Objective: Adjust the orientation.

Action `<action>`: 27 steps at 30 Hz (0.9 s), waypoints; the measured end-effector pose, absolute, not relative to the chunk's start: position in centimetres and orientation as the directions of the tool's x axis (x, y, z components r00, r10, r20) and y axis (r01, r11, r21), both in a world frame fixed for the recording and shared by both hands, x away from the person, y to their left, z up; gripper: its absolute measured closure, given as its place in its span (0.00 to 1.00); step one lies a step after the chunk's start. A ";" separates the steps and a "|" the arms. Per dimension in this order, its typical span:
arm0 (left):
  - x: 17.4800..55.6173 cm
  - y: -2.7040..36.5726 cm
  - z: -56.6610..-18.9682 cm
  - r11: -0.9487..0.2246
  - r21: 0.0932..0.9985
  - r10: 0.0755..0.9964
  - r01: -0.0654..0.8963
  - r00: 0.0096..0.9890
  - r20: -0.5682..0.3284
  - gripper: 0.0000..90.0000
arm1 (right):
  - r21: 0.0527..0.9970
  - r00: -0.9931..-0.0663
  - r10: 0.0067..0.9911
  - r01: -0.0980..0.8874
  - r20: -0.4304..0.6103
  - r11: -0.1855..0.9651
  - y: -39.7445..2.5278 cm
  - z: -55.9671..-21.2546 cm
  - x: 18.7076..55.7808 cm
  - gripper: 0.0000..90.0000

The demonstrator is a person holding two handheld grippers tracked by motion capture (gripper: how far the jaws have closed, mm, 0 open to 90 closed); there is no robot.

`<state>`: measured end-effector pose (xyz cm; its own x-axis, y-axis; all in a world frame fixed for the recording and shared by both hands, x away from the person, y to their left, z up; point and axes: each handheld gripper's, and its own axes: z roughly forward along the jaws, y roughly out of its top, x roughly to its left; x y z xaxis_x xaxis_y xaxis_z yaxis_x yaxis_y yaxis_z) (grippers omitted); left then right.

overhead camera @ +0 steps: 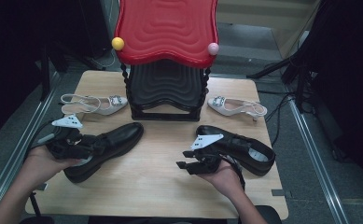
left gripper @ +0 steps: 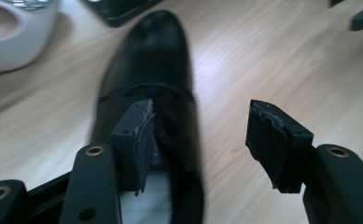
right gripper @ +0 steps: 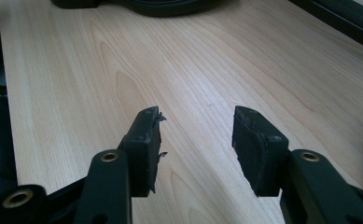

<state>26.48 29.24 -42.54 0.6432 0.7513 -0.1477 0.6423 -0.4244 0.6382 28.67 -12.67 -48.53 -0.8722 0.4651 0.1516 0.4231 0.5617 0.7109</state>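
Two black leather shoes lie on the wooden table (overhead camera: pixel 160 158). The left black shoe (overhead camera: pixel 118 140) points toward the back right; my left gripper (overhead camera: pixel 100 143) hovers at its heel end. In the left gripper view this shoe (left gripper: pixel 146 65) runs away from the open left gripper (left gripper: pixel 207 140). One pad (left gripper: pixel 139 140) sits inside the shoe's opening, the other pad (left gripper: pixel 272 140) stands off over bare wood, and the shoe's side wall is between them, ungripped. The right black shoe (overhead camera: pixel 249 149) lies behind the right hand. My right gripper (overhead camera: pixel 183 159) points left, and the right gripper (right gripper: pixel 198 140) is open above bare wood.
A red and black shoe rack (overhead camera: pixel 166 56) stands at the back middle; its base (right gripper: pixel 160 5) is ahead of the right gripper. One white slingback shoe (overhead camera: pixel 93 103) lies to the left of the rack, another (overhead camera: pixel 237 106) to its right. The white shoe (left gripper: pixel 11 32) is near the left gripper.
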 end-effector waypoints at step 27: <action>27.2 34.2 -46.6 -0.419 0.580 0.793 0.699 0.593 -0.142 0.46 | 0.704 -0.871 0.468 0.426 0.149 0.568 -12.6 -48.6 28.8 0.58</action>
<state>27.20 34.24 -46.59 0.5930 0.7925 -0.1425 0.6988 -0.4185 0.5801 28.75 -12.62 -48.63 -0.8710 0.4682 0.1488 0.4257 0.5683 0.7041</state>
